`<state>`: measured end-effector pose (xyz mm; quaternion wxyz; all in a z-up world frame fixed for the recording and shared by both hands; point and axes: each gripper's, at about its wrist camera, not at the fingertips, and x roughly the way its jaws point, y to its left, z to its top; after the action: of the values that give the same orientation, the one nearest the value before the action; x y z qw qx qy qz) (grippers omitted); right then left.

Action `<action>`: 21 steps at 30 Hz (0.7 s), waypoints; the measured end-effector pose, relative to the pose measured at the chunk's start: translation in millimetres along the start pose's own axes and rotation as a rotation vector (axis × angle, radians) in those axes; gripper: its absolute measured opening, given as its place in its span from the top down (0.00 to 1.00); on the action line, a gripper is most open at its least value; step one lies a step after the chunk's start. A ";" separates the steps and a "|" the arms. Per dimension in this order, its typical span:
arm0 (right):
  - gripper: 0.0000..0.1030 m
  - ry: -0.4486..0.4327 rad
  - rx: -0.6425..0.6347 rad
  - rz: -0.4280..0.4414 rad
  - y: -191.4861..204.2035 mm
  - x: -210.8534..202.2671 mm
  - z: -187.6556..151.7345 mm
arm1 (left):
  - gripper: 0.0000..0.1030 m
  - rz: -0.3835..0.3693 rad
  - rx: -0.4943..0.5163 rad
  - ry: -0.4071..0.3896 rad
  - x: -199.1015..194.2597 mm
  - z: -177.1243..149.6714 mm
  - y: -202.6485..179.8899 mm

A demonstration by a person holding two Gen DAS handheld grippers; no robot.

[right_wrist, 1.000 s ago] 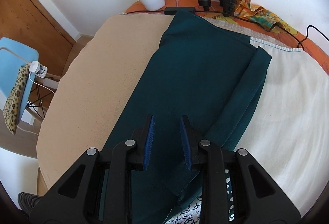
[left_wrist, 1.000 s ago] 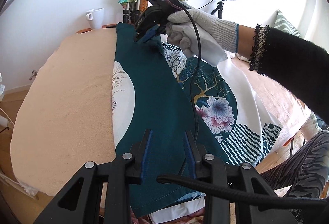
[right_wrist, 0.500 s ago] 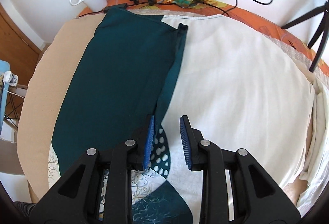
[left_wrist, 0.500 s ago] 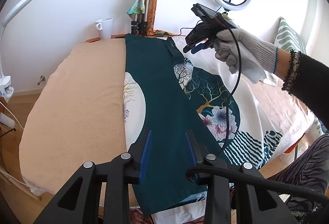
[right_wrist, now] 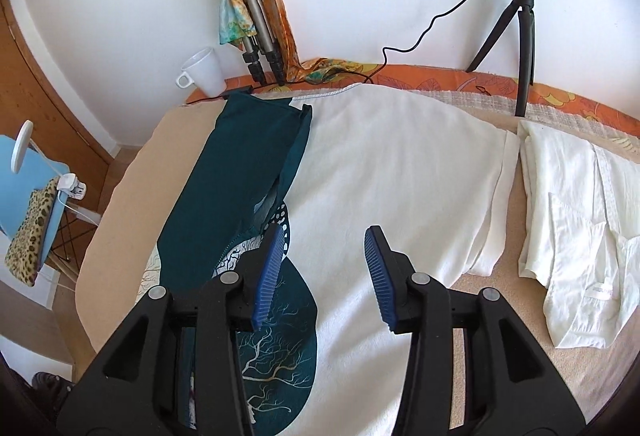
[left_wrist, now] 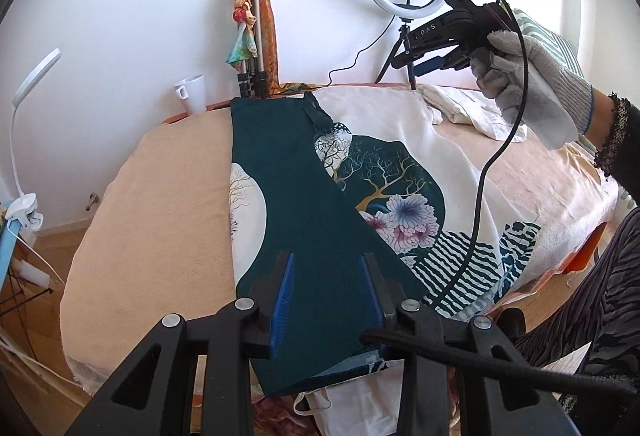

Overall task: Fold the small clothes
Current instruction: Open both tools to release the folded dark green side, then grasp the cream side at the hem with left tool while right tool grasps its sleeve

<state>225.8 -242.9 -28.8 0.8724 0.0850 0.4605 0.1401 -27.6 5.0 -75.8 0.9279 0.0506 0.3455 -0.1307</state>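
The letters "DAS" are readable on the black body of the right tongs point(left_wrist: 404, 66), held up in a gloved hand point(left_wrist: 528, 76) above the far side of the desk point(left_wrist: 160, 196). One printed garment point(left_wrist: 320, 204) lies flat on the desk, its teal side folded over the white, tree-and-flower front. One crumpled white garment point(right_wrist: 572, 204) lies beside it, its small label too blurred to read. One white mug point(left_wrist: 191, 92) stands at the wall. The right tongs' jaws are opening, empty. The left tongs point(left_wrist: 328, 296) are part open above the teal hem, gripping nothing.
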 end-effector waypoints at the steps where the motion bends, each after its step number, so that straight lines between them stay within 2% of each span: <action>1: 0.53 -0.012 0.002 0.017 -3.0 -9.1 -3.4 | 0.67 -0.008 0.008 -0.002 -1.9 0.1 -5.6; 4: 0.47 -0.056 0.001 0.024 -14.7 -32.6 -10.7 | 0.66 -0.044 0.033 -0.001 -4.2 1.2 -24.8; 9: 0.47 -0.102 0.002 0.011 -40.0 -61.3 -21.5 | 0.66 -0.127 0.075 0.017 -1.3 4.7 -62.8; 16: 0.46 -0.091 0.068 -0.014 -91.6 -69.8 -38.1 | 0.66 -0.231 0.145 0.040 13.1 12.5 -116.4; 21: 0.46 -0.081 0.127 -0.003 -123.2 -71.1 -46.5 | 0.67 -0.291 0.200 0.092 35.9 11.0 -158.6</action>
<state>169.7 -381.5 -33.7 0.8833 0.1451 0.4331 0.1059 -38.6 -156.8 -91.6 0.8726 0.0978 0.3768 -0.2950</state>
